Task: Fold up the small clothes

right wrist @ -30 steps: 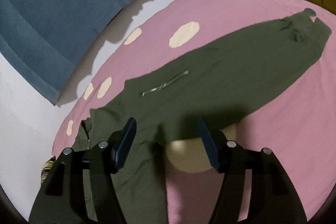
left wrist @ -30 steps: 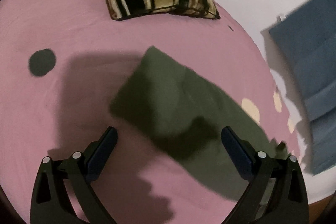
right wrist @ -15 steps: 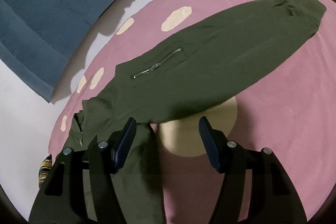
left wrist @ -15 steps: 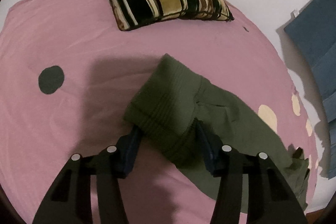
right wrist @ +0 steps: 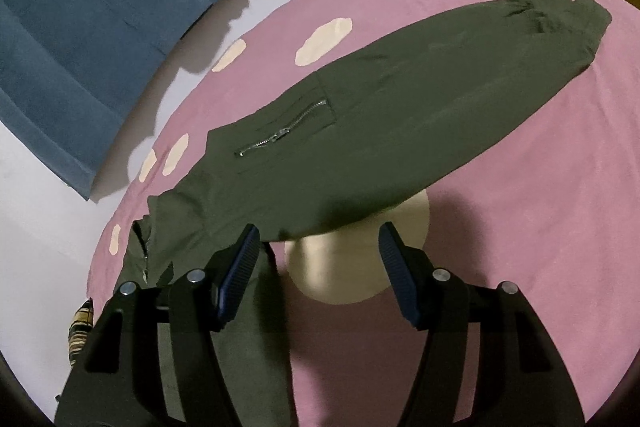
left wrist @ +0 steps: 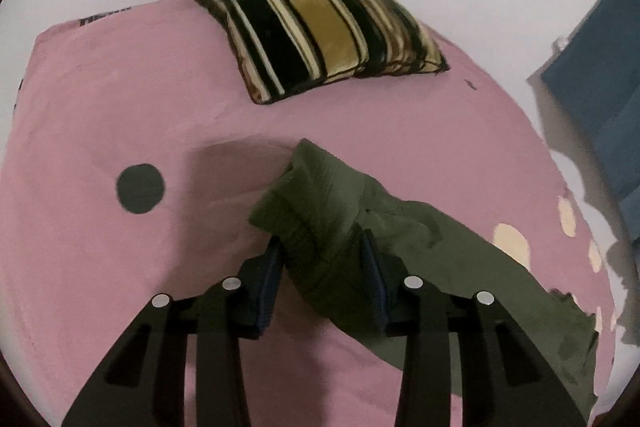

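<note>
Left wrist view, centre: my left hand-held gripper [left wrist: 322,259] closing, pads on olive garment [left wrist: 320,211] cuff; right hand-held gripper [right wrist: 318,255] half-wide, empty.

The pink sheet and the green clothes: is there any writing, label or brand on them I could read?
Dark print at the far left edge of the pink sheet: too blurred to read.
Green garment: no label or lettering shows, only a metal zip.
Striped cushion: no writing.
Nothing else carries text.
</note>
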{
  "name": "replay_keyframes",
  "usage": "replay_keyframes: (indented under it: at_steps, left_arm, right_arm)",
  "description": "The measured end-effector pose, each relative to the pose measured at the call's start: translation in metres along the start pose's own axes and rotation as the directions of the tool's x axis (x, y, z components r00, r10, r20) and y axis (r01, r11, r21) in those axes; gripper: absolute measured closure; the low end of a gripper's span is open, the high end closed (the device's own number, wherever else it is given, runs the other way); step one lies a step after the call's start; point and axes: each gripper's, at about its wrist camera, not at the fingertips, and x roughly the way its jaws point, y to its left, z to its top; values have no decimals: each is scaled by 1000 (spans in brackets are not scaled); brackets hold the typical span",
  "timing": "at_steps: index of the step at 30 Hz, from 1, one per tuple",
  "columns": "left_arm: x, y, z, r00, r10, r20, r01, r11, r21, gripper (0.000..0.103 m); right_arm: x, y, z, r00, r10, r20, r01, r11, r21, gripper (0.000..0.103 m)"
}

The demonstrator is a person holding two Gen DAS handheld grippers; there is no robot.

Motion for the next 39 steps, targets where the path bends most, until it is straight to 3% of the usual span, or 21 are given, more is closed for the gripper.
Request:
replay_keyframes:
  at_steps: [2,3,4,9,12,14,15,19,24,27,30,34,39]
  left_arm:
    - [4,-2,2,1000,26,10,-26,1000,16,67]
    - [6,-7,4,998,53,23,-54,998,39,73]
    - [5,-10,5,991,124,57,-128,989,69,85]
    - [3,-15,7,988,135,70,-144,977,160,84]
    - [-6,-9,1,994,84,68,-94,980,175,64]
    - [-12,-2,-2,995,65,70,-76,984,161,45]
    - [-18,3,-5,994,68,85,-80,986,148,43]
    - [-28,12,-11,994,70,85,-81,988,132,39]
    - [-43,4,-25,995,43,94,-55,991,125,30]
    - [-49,-13,-34,995,24,101,-39,988,150,28]
    - [-54,-35,-46,995,1,98,-19,983,183,26]
    - [-58,-68,-64,996,-45,77,25,971,239,25]
    - [-61,-98,-83,996,-82,42,66,955,290,25]
  right_arm:
    - [-3,-4,2,1000,4,1,-4,1000,6,41]
    - [-7,-7,4,1000,4,5,-4,1000,10,39]
    - [-9,-10,6,1000,2,7,-2,1000,11,35]
    - [-25,-36,15,999,-19,30,18,999,40,32]
    - [-34,-57,22,999,-15,49,10,996,92,32]
    - [-41,-74,29,998,4,65,-14,990,143,32]
    - [-46,-85,34,997,9,81,-24,983,180,32]
    - [-66,-128,51,989,5,147,-49,955,292,32]
    - [-95,-186,74,962,-74,262,-44,908,417,32]
    - [-96,-219,85,958,-101,268,-44,873,487,32]
    - [-87,-240,91,964,-52,262,-102,836,540,32]
    - [-74,-241,105,965,-19,262,-123,850,513,32]
    - [-52,-233,125,973,-27,229,-87,876,474,32]
